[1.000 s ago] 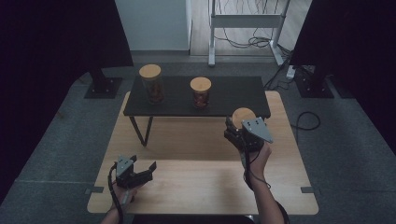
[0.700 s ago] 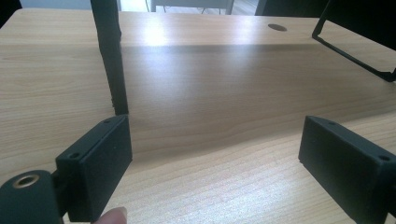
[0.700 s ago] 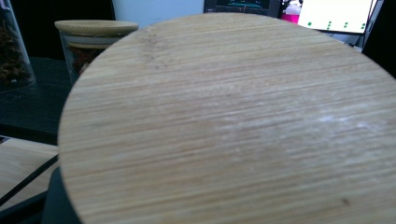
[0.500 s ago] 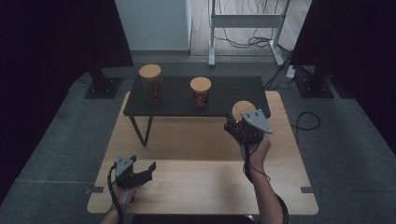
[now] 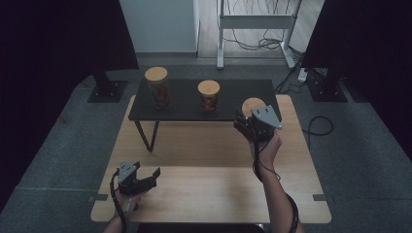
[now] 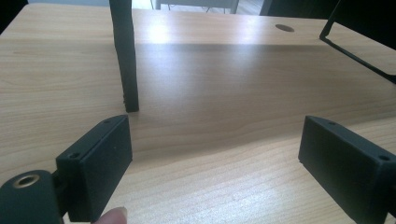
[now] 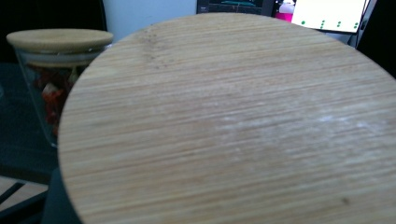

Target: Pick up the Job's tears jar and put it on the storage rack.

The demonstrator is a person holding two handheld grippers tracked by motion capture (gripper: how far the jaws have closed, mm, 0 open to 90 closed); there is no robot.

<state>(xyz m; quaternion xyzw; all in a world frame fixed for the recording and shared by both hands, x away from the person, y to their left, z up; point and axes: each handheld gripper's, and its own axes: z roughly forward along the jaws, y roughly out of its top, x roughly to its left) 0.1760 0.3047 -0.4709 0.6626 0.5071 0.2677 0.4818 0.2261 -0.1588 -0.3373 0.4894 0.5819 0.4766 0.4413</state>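
My right gripper (image 5: 248,124) is shut on a glass jar with a round bamboo lid (image 5: 252,104), holding it in the air at the right end of the low black shelf (image 5: 184,109). The same lid (image 7: 233,121) sits very close in the right gripper view and hides the jaws. Two more lidded jars stand on the shelf, a tall one (image 5: 158,87) at the left and a shorter one (image 5: 209,95) in the middle. That shorter jar (image 7: 56,70) holds reddish pieces. My left gripper (image 5: 151,178) (image 6: 215,163) rests low over the wooden table (image 5: 209,189), open, with nothing between its jaws.
A black shelf leg (image 6: 126,56) stands on the table just ahead of the left gripper. Dark curtains close in both sides. Beyond the table are a white stand (image 5: 255,29) and cables on the floor. A lit screen (image 7: 331,14) shows behind the held jar.
My right hand has carried the jar a little farther from the person and up, toward the shelf's right end. The left gripper has stayed where it was.
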